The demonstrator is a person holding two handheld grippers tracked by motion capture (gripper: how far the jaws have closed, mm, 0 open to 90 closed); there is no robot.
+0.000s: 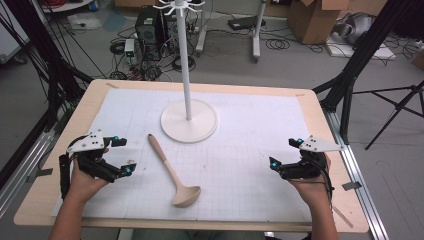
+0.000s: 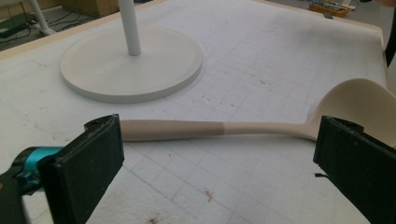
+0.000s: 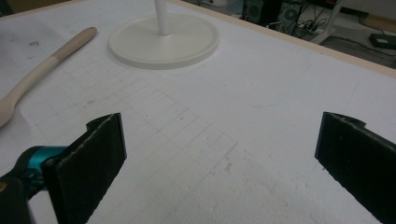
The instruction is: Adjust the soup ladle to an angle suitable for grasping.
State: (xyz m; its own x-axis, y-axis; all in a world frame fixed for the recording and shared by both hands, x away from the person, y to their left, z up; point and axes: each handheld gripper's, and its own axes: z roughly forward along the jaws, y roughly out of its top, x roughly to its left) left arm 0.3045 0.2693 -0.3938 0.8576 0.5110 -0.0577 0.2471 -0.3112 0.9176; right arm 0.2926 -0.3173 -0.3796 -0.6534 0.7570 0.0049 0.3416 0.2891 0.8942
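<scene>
A beige ladle (image 1: 171, 171) lies flat on the white grid mat (image 1: 240, 150), handle toward the stand, bowl toward the front edge. In the left gripper view the ladle (image 2: 224, 128) lies just beyond the wide-apart jaws. My left gripper (image 1: 123, 156) is open, held to the left of the ladle, nothing between its fingers. My right gripper (image 1: 285, 153) is open too, at the mat's right side, far from the ladle (image 3: 42, 70). A white stand (image 1: 188, 120) with a round base and tall pole rises at mid-table; its base (image 2: 131, 63) (image 3: 164, 39) appears in both gripper views.
The stand's pole carries hooks at its top (image 1: 179, 6). The wooden table edge (image 1: 200, 84) frames the mat. Beyond the table are cables, a computer tower (image 1: 148, 22), cardboard boxes (image 1: 315, 17) and black tripod legs (image 1: 350, 75) at both sides.
</scene>
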